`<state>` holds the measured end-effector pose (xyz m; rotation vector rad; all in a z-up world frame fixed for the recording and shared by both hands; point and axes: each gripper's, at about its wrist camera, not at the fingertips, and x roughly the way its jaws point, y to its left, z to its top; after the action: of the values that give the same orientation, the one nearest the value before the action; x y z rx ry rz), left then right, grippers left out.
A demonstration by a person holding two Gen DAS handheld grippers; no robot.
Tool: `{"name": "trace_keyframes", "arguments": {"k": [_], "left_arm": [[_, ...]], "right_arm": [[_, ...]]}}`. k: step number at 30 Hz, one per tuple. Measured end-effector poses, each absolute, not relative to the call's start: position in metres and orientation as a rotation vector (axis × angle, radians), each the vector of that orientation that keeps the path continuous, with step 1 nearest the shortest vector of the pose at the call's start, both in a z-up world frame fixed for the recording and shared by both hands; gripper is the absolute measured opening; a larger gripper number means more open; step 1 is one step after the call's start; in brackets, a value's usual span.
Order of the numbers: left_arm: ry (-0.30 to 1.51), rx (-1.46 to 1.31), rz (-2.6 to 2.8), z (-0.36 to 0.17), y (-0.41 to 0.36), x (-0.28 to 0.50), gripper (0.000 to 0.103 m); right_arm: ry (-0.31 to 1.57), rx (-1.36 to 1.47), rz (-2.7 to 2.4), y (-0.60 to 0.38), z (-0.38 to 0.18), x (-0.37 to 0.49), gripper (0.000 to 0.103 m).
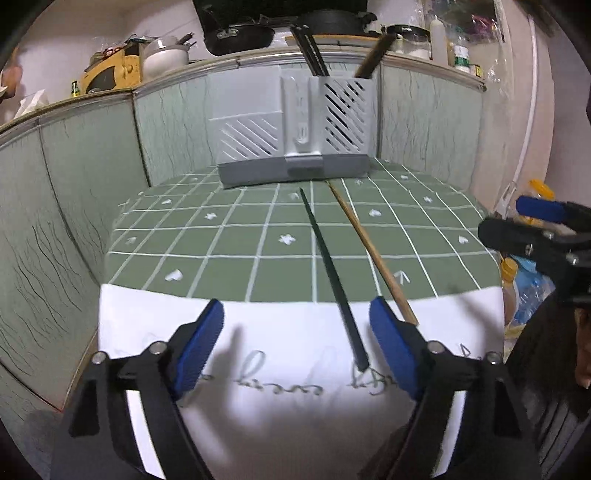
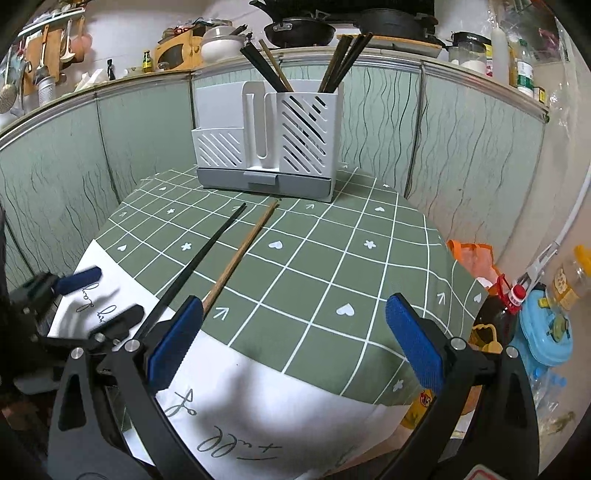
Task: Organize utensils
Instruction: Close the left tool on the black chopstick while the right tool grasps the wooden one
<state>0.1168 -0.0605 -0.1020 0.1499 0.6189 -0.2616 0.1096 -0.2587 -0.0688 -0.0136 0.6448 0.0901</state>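
A black chopstick [image 1: 332,277] and a wooden chopstick [image 1: 369,251] lie side by side on the green checked tablecloth [image 1: 221,240], pointing toward a white slotted utensil holder [image 1: 291,129] at the back. The holder [image 2: 266,144] has dark and wooden chopsticks [image 2: 343,55] standing in it. My left gripper [image 1: 297,332] is open low over the cloth's white border; the black chopstick's near end lies between its fingers, close to the right pad [image 1: 391,343], not pressed. My right gripper [image 2: 295,332] is open with nothing in it, just right of both chopsticks [image 2: 240,254]. The left gripper [image 2: 107,295] shows at that view's left edge.
Pale green wavy-patterned panels [image 1: 74,184] wall the table at the back and left. A ledge above them carries pans [image 2: 299,29], a pot and bottles. Off the table's right edge stand oil bottles [image 2: 569,280], a blue container [image 2: 546,325] and an orange bag [image 2: 472,258].
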Motion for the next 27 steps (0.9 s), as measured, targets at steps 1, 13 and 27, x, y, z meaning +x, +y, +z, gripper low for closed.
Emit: {"name": "trace_keyframes", "arguments": {"k": [1, 13, 27], "left_arm": [[0.618, 0.160, -0.260, -0.104, -0.064, 0.116, 0.074], [0.606, 0.215, -0.206, -0.118, -0.076, 0.115, 0.020], [0.628, 0.153, -0.169, -0.112, -0.049, 0.123, 0.008]], "right_arm": [[0.646, -0.012, 0.089, -0.260, -0.070, 0.109, 0.095], [0.663, 0.002, 0.080, -0.262, -0.079, 0.107, 0.095], [0.669, 0.001, 0.089, -0.254, -0.084, 0.109, 0.095]]}}
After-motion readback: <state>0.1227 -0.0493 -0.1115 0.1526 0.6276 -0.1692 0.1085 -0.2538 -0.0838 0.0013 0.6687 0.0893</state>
